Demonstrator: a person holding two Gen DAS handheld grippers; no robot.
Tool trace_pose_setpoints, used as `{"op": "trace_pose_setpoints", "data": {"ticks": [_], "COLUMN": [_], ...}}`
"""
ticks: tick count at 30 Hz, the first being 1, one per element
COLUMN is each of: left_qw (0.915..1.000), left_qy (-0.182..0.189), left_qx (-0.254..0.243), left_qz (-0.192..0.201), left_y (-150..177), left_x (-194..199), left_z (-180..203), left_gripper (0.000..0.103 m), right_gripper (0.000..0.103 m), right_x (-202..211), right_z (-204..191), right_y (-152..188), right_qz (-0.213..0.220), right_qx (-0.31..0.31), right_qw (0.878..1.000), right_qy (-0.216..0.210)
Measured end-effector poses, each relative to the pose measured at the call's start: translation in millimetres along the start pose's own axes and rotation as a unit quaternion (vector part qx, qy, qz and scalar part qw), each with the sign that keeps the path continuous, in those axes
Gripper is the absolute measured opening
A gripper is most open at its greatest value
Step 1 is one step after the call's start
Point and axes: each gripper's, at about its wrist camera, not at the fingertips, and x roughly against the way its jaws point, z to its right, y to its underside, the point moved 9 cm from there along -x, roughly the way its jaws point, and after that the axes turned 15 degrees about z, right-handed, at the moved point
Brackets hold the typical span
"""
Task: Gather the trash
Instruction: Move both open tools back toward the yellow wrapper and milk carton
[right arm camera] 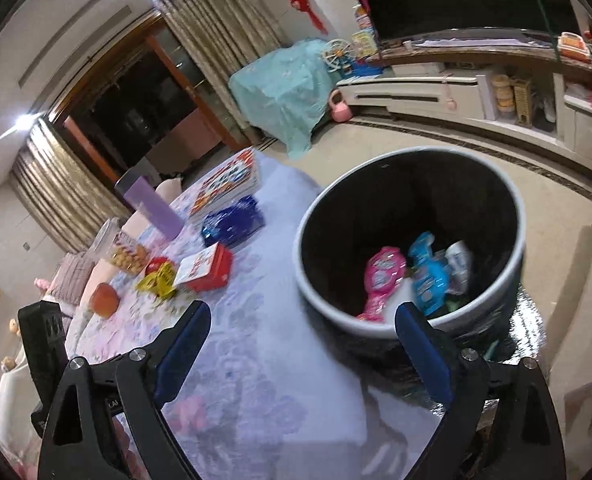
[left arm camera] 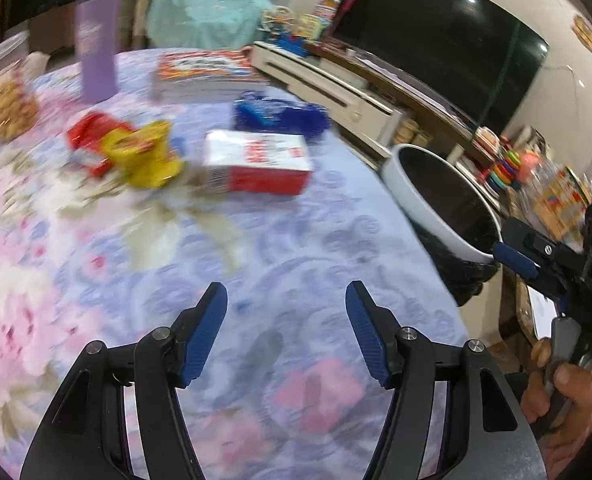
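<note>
The bin (right arm camera: 416, 160), white outside and black inside, stands at the table's right edge and holds pink (right arm camera: 382, 276), blue (right arm camera: 428, 276) and white (right arm camera: 460, 260) wrappers. My right gripper (right arm camera: 303, 308) hovers open and empty just before its rim (left arm camera: 416, 184). My left gripper (left arm camera: 285, 292) is open over the flowered cloth with nothing between its fingers. Ahead of it lie a red-and-white box (left arm camera: 255, 164), a yellow wrapper (left arm camera: 147, 152), a red wrapper (left arm camera: 91, 136) and a blue packet (left arm camera: 279, 114).
A purple bottle (left arm camera: 97, 48), a clear jar of snacks (left arm camera: 7, 96) and a stack of books (left arm camera: 207, 72) stand at the table's far side. An orange block (right arm camera: 103, 300) sits near the left edge. A TV cabinet (right arm camera: 436, 92) lines the far wall.
</note>
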Motion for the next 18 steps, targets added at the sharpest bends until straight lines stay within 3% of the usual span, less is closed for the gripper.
{"op": "trace_pose_setpoints", "data": {"ticks": [9,18], "left_qw": [0.9987,0.9971], "left_qy": [-0.035,-0.056], "left_qx": [0.036,0.049], "left_qz": [0.008,0.013], "left_y": [4,0], "left_x": [18,23], "left_z": [-54,-86], "left_gripper": [0.063,0.063], "right_gripper": [0.097,0.098], "right_x": [-22,-44], "right_z": [-54,-83], "right_y": [31,54], "right_qz": [-0.029,-0.061], "right_qx": [0.044,0.087], "right_qw": [0.998,0.992], "right_qy": [-0.037,-0.068]}}
